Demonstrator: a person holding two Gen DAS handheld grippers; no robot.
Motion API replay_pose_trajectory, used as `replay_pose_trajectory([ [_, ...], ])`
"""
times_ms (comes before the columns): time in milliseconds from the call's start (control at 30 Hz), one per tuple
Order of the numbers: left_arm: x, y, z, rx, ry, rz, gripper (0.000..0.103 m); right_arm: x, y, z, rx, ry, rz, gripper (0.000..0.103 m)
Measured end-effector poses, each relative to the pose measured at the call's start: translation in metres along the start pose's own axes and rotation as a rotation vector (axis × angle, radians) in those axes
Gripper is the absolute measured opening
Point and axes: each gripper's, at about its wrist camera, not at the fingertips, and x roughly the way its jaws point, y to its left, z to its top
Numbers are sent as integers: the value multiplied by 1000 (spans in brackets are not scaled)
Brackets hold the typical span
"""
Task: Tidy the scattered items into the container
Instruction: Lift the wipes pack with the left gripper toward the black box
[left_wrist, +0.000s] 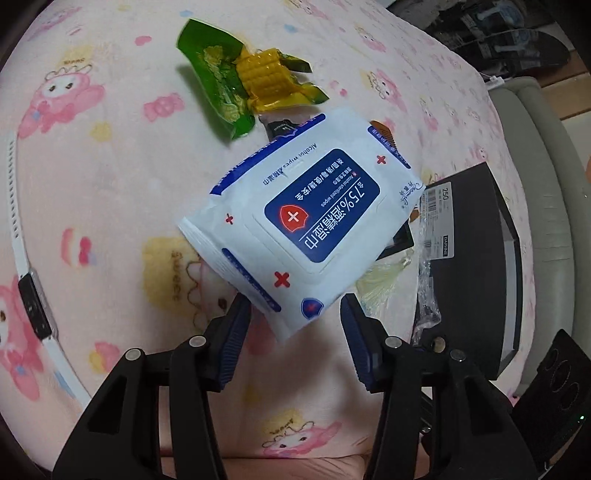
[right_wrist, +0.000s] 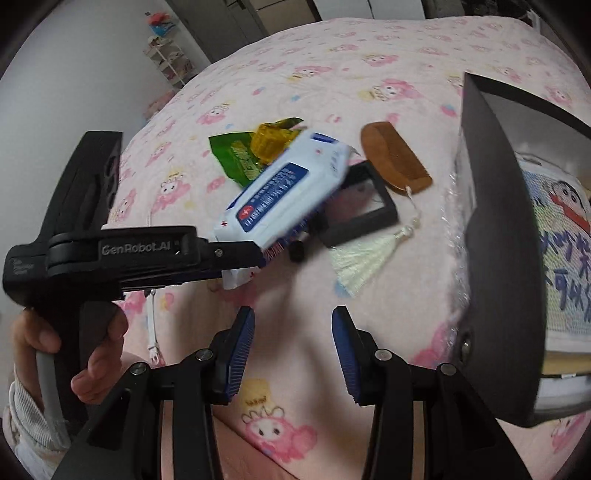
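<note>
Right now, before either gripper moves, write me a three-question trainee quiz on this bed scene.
1. True or false: the right gripper is open and holds nothing.
2. Multiple choice: what does the left gripper hold?
A. the green corn snack packet
B. the wipes pack
C. the black frame
3. Fill in: a white ____ hangs by a cord from the wooden comb.

Key: 1 true; 2 B; 3 tassel.
</note>
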Motion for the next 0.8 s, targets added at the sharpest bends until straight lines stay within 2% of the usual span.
replay_pose_trajectory([
  [100,-3,7,1,-54,-46,39,51,-4,12,7,-71,-7,10,40],
  [167,6,7,4,-63,-45,71,51,-3,20,12,-122,-18,-13,41],
  [300,21,6,9,-66,-37,90,52,11,12,21,-107,-3,-54,41],
  [433,22,4,14,-50,-67,102,53,27,2,31,-80,16,-93,41],
  [667,20,13,19,-70,-81,55,52,54,-15,47,-34,49,-162,45],
  [800,17,22,22,-101,-84,-1,52,71,-22,44,-15,91,-163,47],
])
